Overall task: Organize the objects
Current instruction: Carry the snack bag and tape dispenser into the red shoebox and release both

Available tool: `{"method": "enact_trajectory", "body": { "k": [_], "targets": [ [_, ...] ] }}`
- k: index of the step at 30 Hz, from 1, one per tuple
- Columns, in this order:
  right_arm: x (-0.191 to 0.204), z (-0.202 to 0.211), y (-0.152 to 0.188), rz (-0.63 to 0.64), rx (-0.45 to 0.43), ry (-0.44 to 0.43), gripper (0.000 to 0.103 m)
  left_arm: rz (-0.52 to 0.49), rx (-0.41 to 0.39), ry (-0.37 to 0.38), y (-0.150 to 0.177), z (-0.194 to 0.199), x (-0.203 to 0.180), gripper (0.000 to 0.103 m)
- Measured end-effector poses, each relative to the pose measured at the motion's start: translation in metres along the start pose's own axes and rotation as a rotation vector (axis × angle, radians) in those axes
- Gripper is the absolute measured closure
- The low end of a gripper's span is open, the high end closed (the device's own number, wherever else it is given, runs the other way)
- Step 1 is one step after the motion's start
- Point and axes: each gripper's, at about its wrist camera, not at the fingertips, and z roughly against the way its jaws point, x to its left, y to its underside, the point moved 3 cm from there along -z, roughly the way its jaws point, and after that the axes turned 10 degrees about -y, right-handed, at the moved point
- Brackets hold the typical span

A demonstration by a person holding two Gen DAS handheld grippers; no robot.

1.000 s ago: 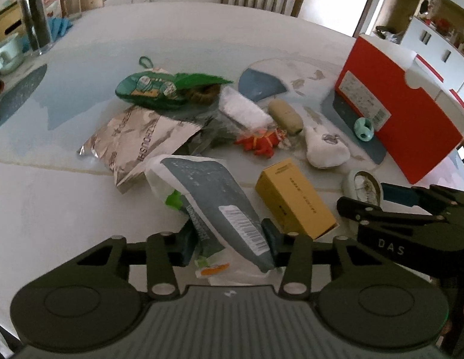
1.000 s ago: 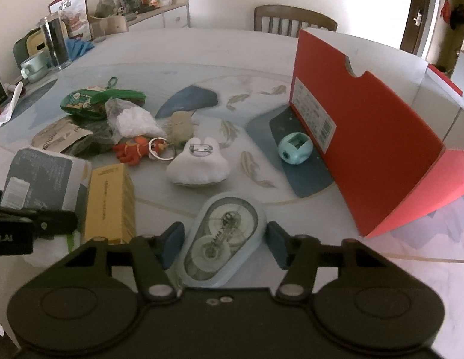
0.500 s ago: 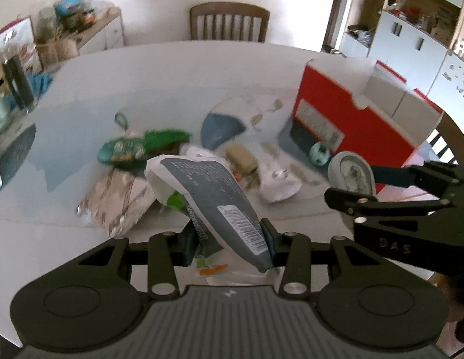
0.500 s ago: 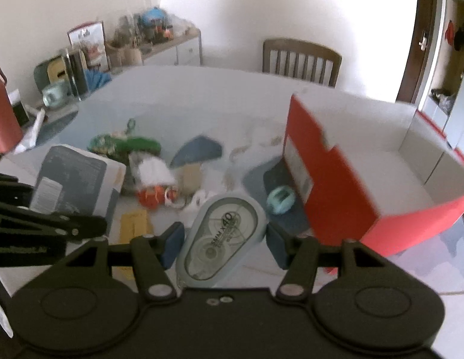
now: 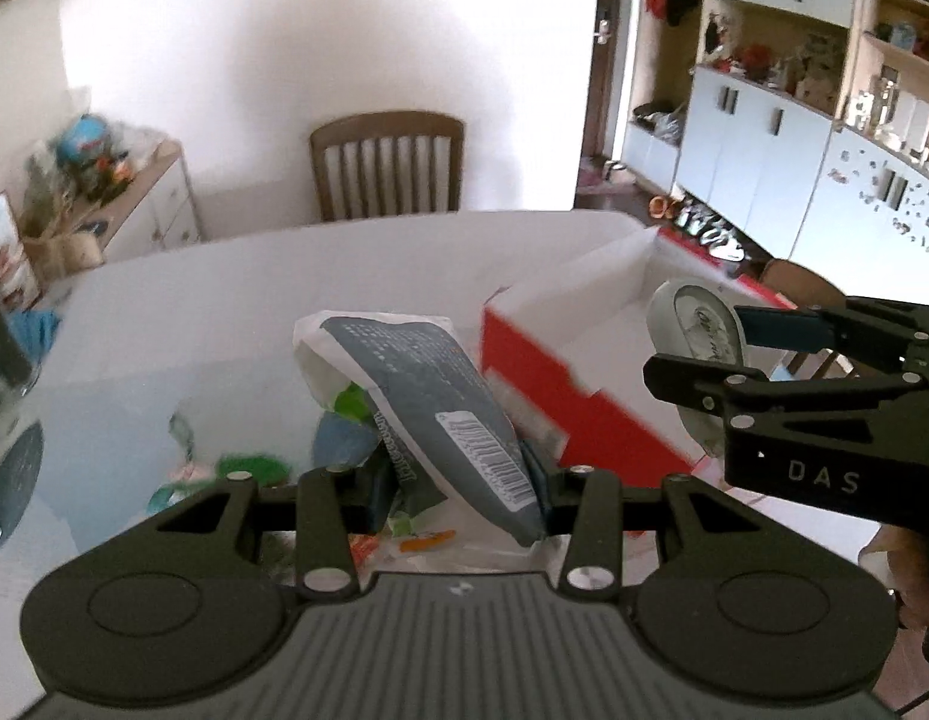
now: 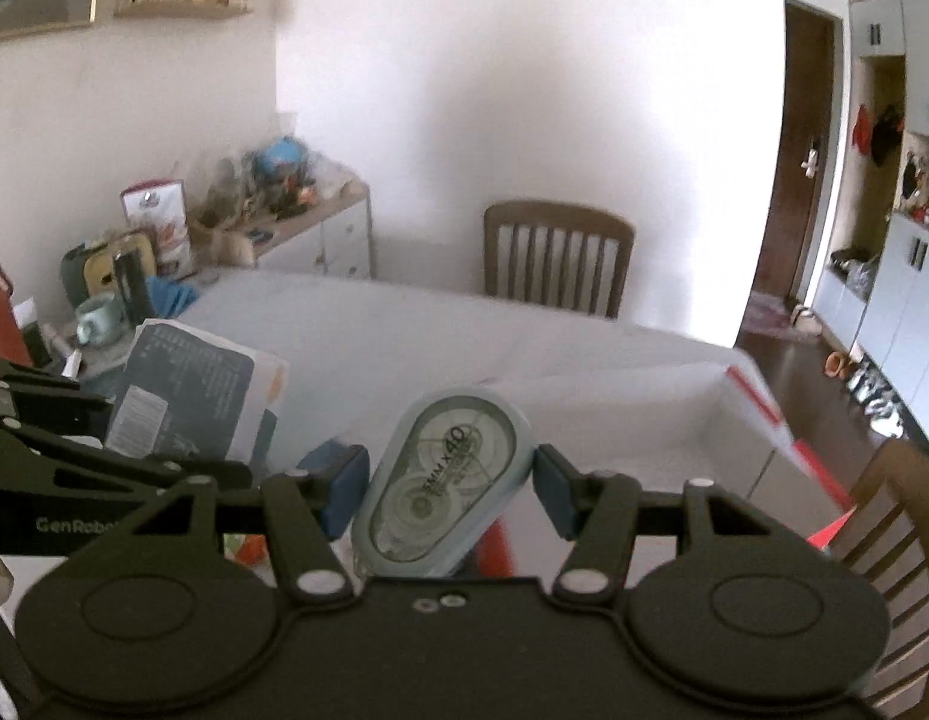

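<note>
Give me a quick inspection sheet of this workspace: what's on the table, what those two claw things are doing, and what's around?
Surface: pale table, partly covered with items.
Job's things: grey snack bag and correction tape dispenser, both lifted; red box open, its white inside in view.
Clutter: blurred green and blue items under the bag; mug at the table's far left edge.
Grippers: left gripper shut on the grey snack bag; right gripper shut on the correction tape dispenser.
Cables: nothing seen.
Surroundings: wooden chair, sideboard with knick-knacks, white cabinets, doorway.
</note>
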Motion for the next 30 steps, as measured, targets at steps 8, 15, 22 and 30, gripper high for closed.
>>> {"method": "enact_trajectory", "body": {
  "k": [8,15,22,30],
  "targets": [
    [-0.066,0.002,-0.009,0.036,-0.005,0.062,0.045,-0.04,0.001,0.057,-0.045,-0.028,-0.06,0.061],
    [-0.123,-0.021,-0.01,0.09,0.043,0.098,0.045,-0.078,0.047,0.112,-0.087,-0.075,-0.109,0.061],
    [-0.169,-0.061,0.004,0.095,0.16,0.092,0.045,-0.128,0.148,0.132,-0.1,-0.143,-0.147,0.061],
    [-0.197,-0.11,0.027,0.097,0.329,0.015,0.045,-0.19,0.289,0.133,-0.088,-0.211,-0.176,0.06]
  ]
}}
